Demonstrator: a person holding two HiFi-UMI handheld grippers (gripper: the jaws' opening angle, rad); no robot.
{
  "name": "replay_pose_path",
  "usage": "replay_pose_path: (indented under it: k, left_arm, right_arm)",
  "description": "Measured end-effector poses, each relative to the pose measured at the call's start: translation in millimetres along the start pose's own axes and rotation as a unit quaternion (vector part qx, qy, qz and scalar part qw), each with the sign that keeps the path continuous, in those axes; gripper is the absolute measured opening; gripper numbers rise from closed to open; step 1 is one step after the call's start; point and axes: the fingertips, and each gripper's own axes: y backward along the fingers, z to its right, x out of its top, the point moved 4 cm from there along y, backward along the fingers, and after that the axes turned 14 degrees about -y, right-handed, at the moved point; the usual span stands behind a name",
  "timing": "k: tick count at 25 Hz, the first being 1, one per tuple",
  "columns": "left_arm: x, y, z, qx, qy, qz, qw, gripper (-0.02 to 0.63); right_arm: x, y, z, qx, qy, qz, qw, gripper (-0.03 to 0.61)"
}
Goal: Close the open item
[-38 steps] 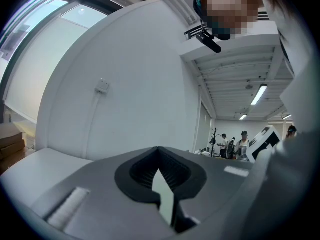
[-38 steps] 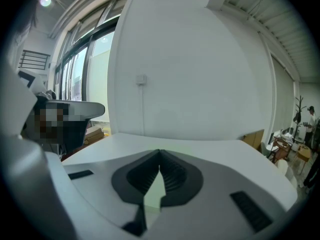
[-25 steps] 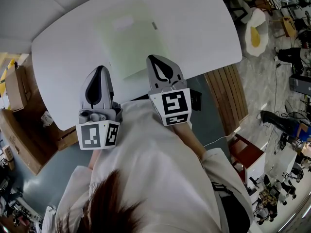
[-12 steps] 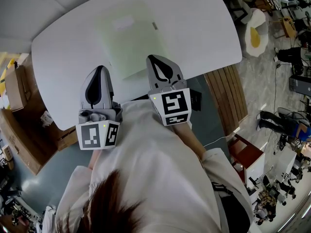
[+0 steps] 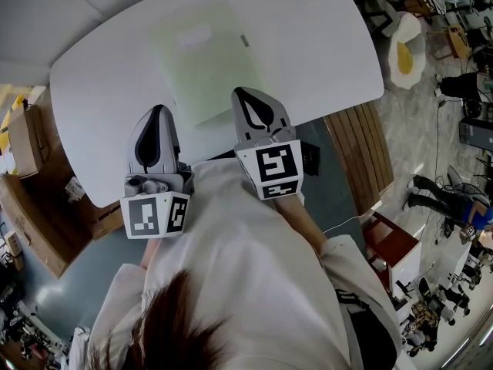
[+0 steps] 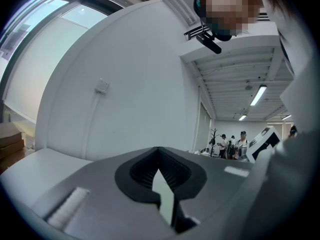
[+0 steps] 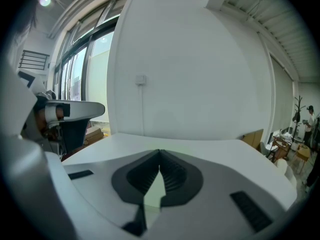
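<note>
A pale green flat square item (image 5: pixel 206 60) lies on the white table (image 5: pixel 323 45), with a white label on top and a small grey tab (image 5: pixel 245 41) at its right edge. Its lid looks flat down. My right gripper (image 5: pixel 240 91) is shut and empty, its tip over the item's near edge. My left gripper (image 5: pixel 157 108) is shut and empty too, above bare table to the left of the item. In the left gripper view the jaws (image 6: pixel 158 149) meet at the tip. The right gripper view shows the same closed tip (image 7: pixel 160 152), with pale green showing through the gap behind it.
Cardboard boxes (image 5: pixel 23 141) stand on the floor at the left. A wooden bench (image 5: pixel 356 149) sits past the table's right edge, and a fried-egg shaped cushion (image 5: pixel 404 52) lies beyond it. People stand far off (image 6: pixel 235 144). A white wall (image 7: pixel 190 84) rises behind the table.
</note>
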Motion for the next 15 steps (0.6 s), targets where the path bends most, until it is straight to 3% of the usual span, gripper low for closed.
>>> replay_pose_path:
  k: [15]
  left_arm:
    - [-1.4,-1.3,1.1,0.002,0.0,0.0,1.0,0.008]
  right_arm:
    - [-1.2,-1.5,0.0,0.007,0.006,-0.003,1.0,0.009]
